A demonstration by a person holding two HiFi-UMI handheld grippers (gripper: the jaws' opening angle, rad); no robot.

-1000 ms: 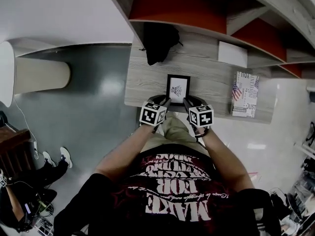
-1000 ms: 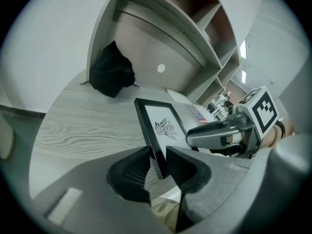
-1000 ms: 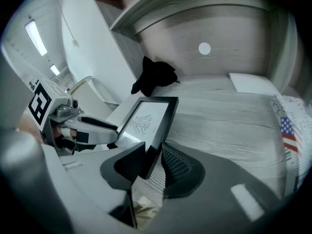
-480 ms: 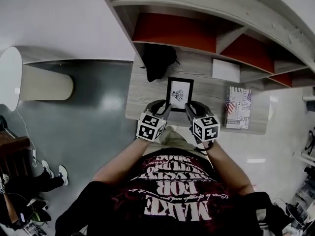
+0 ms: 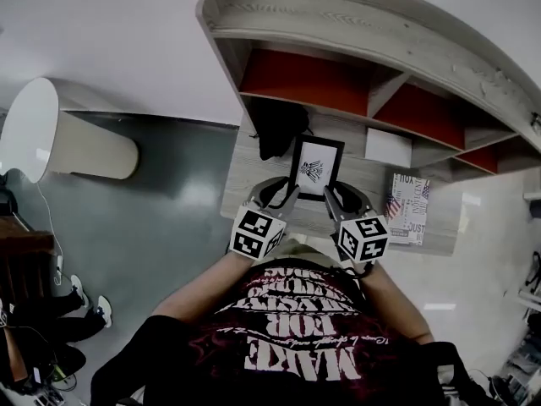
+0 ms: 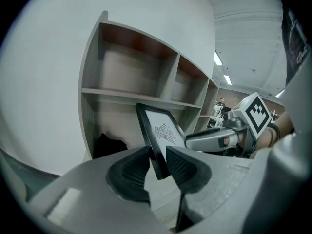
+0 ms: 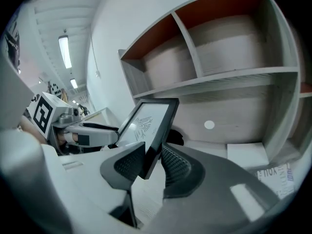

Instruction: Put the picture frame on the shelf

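Left gripper [image 6: 158, 163]: both ribbed pads pressed against the lower left edge of the picture frame [image 5: 316, 168], one pad on its face and one on its back. Right gripper [image 7: 153, 163]: jaws likewise closed on the frame's lower right edge. Held between the two tools, the black-bordered frame is clear of the wooden counter [image 5: 241, 186]. It is tilted, its white face with a small dark drawing turned up toward the person, and its top edge points at the shelf unit [image 5: 355, 24]. The shelf unit stands at the back of the counter, with grey wooden boards, upright dividers and red rear panels [image 5: 304, 81]. A dark crumpled bundle [image 5: 275, 129] lies in the lowest left bay, directly behind and just left of the frame. A white box [image 5: 389, 148] sits in the neighbouring bay to the frame's right. A printed booklet with a flag pattern [image 5: 407, 208] lies flat on the counter, near the right gripper. Beyond the counter's left end are grey floor [image 5: 169, 218] and a white cylindrical stand [image 5: 59, 138]. The person's forearms and dark printed shirt [image 5: 296, 337] fill the lower part of the head view.
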